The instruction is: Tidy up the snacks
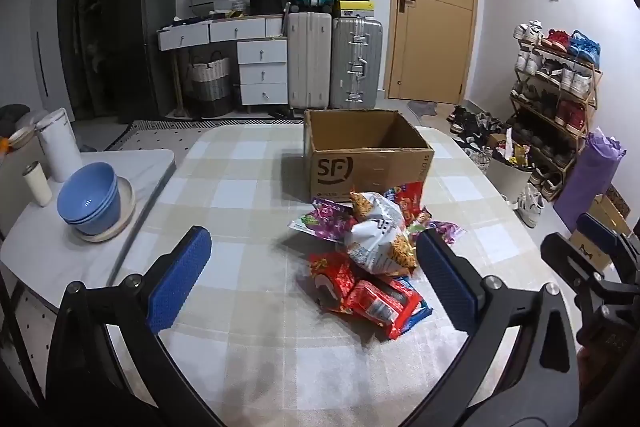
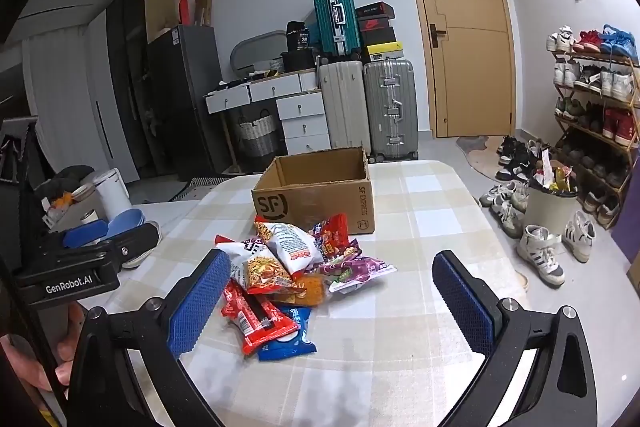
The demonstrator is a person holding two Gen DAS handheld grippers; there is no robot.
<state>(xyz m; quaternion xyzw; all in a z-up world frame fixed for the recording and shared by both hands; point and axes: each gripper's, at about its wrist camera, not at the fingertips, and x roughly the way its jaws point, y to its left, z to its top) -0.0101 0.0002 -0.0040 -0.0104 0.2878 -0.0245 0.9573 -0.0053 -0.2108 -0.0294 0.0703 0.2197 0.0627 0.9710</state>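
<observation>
Hovering over the checked desk [image 1: 248, 187], we keep the left gripper [image 1: 316, 275] spread wide with nothing between its blue pads. Our right gripper [image 2: 332, 291] is just as wide and also empty. The snack pile [image 1: 372, 251] lies at the desk's middle, at 12 o'clock from the left gripper and toward 11 o'clock from the right one. The open cardboard box [image 1: 368, 159] stands just behind the pile, at 12 o'clock, a red packet touching its front wall. Stacked blue bowls [image 1: 90, 205] sit at 9 o'clock on a white side surface.
</observation>
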